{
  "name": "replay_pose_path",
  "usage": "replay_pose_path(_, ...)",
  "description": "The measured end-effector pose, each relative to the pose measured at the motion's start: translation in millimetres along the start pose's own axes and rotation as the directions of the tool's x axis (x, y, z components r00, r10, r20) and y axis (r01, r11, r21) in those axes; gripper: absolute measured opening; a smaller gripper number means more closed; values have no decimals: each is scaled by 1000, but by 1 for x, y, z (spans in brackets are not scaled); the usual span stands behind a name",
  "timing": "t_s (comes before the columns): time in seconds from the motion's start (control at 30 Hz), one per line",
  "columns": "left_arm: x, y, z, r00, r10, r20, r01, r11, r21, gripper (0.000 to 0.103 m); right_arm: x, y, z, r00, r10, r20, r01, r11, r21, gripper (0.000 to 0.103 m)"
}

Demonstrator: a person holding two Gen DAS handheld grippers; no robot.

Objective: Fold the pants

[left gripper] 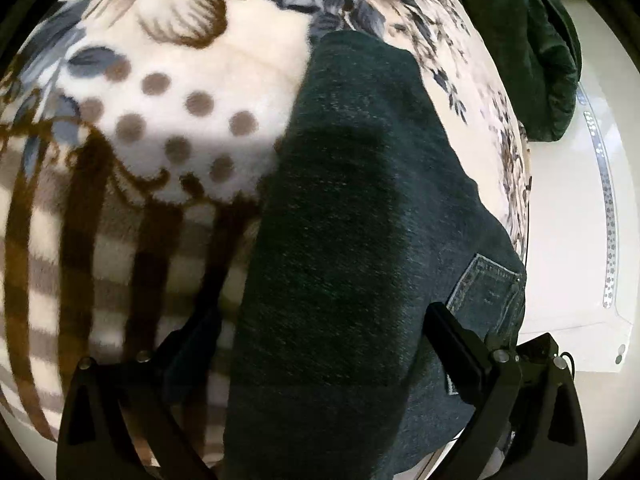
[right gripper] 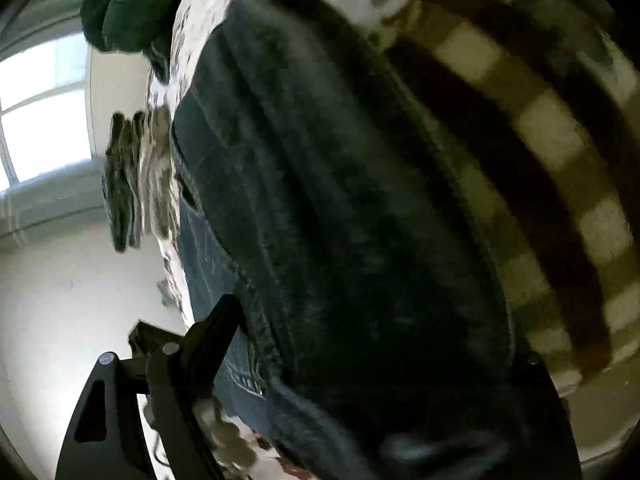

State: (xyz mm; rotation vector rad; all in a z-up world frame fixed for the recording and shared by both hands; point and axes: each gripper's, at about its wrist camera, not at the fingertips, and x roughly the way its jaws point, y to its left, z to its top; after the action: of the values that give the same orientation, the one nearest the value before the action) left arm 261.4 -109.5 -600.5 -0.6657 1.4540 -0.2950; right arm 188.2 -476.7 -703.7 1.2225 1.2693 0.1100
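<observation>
- The dark blue denim pants [left gripper: 340, 240] lie folded into a long, thick strip on a cream fleece blanket with brown stripes, grey dots and flower prints [left gripper: 160, 92]; a stitched back pocket [left gripper: 486, 290] shows at the strip's right edge in the left wrist view.
- The strip runs forward between the two black fingers of the left gripper [left gripper: 320, 344], which are spread wide, one on each side of the denim; the right finger [left gripper: 456, 344] rests against the cloth beside the pocket, the left one over the striped blanket.
- In the blurred right wrist view the pants [right gripper: 340, 220] fill the space in front of the right gripper [right gripper: 360, 340]; its left finger [right gripper: 216, 328] sits at the denim's edge, while the other is lost in the dark cloth, so I cannot tell how far it stands open or whether it pinches anything.
- A dark green garment [left gripper: 520, 40] lies crumpled at the blanket's far edge.
- Beyond the blanket, white flooring [left gripper: 568, 220] and a bright window [right gripper: 44, 112].
</observation>
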Motion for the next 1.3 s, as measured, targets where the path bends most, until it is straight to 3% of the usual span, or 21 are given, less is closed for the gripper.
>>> replay_pose_path(0.07,-1,0,0,1000,0,2,0,1000,4,101,-3,3,-3,1000,-4,21,4,1000,-4,69)
replay_pose_path(0.13,-6,-5,-2,999,-17,27,16,999,44,67,-4,4,-8,999,9,45,-9,1000,0,54)
replay_pose_path(0.33,-29,-16,-10,997,-51,62,45,994,102,37,-16,21,-22,996,-4,88,8,999,-38,42)
replay_pose_path(0.6,-88,-46,-12,992,-68,105,54,990,133,33,-57,65,-31,996,7,89,0,996,-87,39)
replay_pose_path(0.87,-182,-77,14,983,-80,166,55,987,149,33,-101,166,-50,996,49,71,-35,982,-183,39)
replay_pose_path(1.07,-255,-95,78,967,-113,229,78,984,158,33,-100,281,-39,993,81,86,-56,963,-262,39)
replay_pose_path(1.3,-335,-102,200,948,-161,275,97,968,232,33,-56,424,-17,981,134,142,-85,947,-310,38)
